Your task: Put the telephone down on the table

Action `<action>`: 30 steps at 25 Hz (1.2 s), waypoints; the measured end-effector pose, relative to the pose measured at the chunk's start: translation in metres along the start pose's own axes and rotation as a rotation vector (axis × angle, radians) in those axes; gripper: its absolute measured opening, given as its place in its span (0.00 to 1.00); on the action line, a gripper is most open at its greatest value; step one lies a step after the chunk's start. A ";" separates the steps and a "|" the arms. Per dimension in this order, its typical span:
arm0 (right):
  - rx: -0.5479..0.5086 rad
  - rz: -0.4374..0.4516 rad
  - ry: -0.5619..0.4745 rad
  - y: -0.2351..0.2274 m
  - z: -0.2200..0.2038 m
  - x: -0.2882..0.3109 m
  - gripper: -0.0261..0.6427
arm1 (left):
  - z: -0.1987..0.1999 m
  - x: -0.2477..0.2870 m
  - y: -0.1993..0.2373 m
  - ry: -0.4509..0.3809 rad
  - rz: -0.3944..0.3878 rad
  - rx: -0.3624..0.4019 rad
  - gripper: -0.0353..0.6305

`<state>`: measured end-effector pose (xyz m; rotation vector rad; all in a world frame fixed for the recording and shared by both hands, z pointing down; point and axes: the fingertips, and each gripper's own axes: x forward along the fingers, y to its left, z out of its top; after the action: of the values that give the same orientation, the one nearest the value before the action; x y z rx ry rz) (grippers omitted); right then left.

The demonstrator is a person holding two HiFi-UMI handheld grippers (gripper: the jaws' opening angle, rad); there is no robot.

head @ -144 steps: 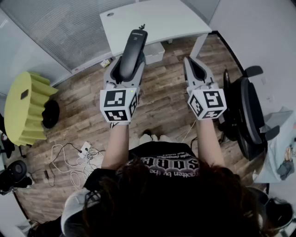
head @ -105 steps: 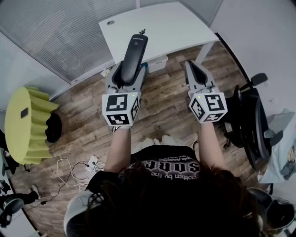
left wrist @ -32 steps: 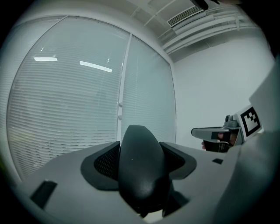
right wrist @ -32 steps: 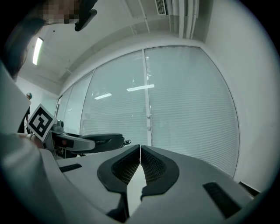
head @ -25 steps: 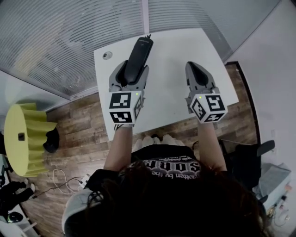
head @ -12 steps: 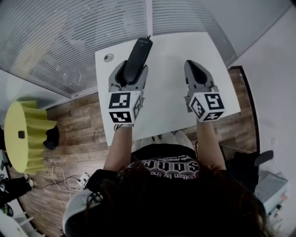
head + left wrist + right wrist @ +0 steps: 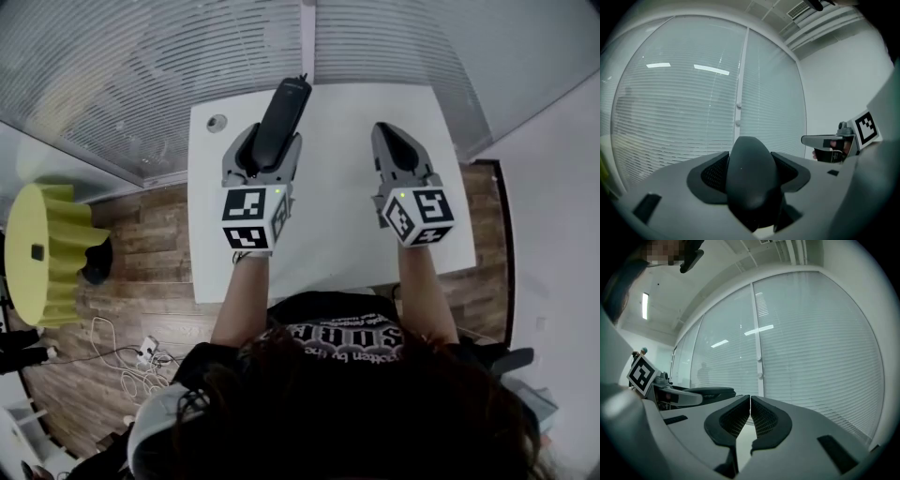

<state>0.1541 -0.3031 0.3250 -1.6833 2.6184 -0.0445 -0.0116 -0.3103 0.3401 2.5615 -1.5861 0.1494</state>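
Note:
A black telephone handset (image 7: 277, 123) is clamped lengthwise in my left gripper (image 7: 264, 150), its far end sticking out past the jaws over the white table (image 7: 337, 234). In the left gripper view the handset (image 7: 750, 180) fills the gap between both pads. My right gripper (image 7: 396, 150) hangs over the table's right half, its jaws closed together with nothing between them; the right gripper view shows the pads (image 7: 740, 420) touching. Both grippers point at the window, held above the tabletop.
The white table has a round cable hole (image 7: 217, 122) at its far left corner. Window blinds (image 7: 169, 66) run along its far edge. A yellow ribbed stool (image 7: 42, 253) and loose cables (image 7: 141, 352) lie on the wooden floor to the left.
Both grippers have come forward over the table, which now lies fully beneath them. The handset stays clamped in the left gripper; the right stays shut.

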 end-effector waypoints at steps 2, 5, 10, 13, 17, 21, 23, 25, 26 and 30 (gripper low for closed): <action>-0.001 0.014 0.001 -0.010 0.001 0.007 0.08 | 0.002 0.010 -0.002 -0.002 0.013 -0.002 0.47; 0.001 0.030 0.001 -0.026 0.000 0.015 0.08 | 0.002 0.024 -0.007 -0.001 0.030 -0.004 0.47; 0.009 0.044 0.007 -0.050 -0.005 0.026 0.08 | -0.004 0.051 -0.013 0.016 0.046 -0.011 0.47; 0.009 0.042 0.007 -0.062 -0.005 0.026 0.08 | -0.006 0.065 -0.016 0.029 0.048 -0.011 0.47; 0.016 0.030 0.021 -0.082 -0.010 0.028 0.08 | -0.005 0.084 -0.019 0.021 0.053 -0.014 0.47; 0.018 0.022 0.028 -0.095 -0.014 0.036 0.08 | -0.007 0.098 -0.017 0.027 0.051 -0.016 0.47; 0.021 0.024 0.032 -0.098 -0.016 0.042 0.08 | -0.009 0.104 -0.016 0.031 0.052 -0.018 0.47; 0.024 0.028 0.037 -0.100 -0.019 0.048 0.08 | -0.012 0.110 -0.013 0.039 0.055 -0.023 0.47; 0.027 0.031 0.041 -0.100 -0.021 0.051 0.08 | -0.015 0.112 -0.012 0.046 0.056 -0.025 0.47; 0.037 0.037 0.054 -0.103 -0.029 0.060 0.08 | -0.023 0.124 -0.008 0.060 0.060 -0.032 0.47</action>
<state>0.2218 -0.3999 0.3575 -1.6442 2.6694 -0.1384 0.0501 -0.4125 0.3812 2.4628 -1.6310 0.2029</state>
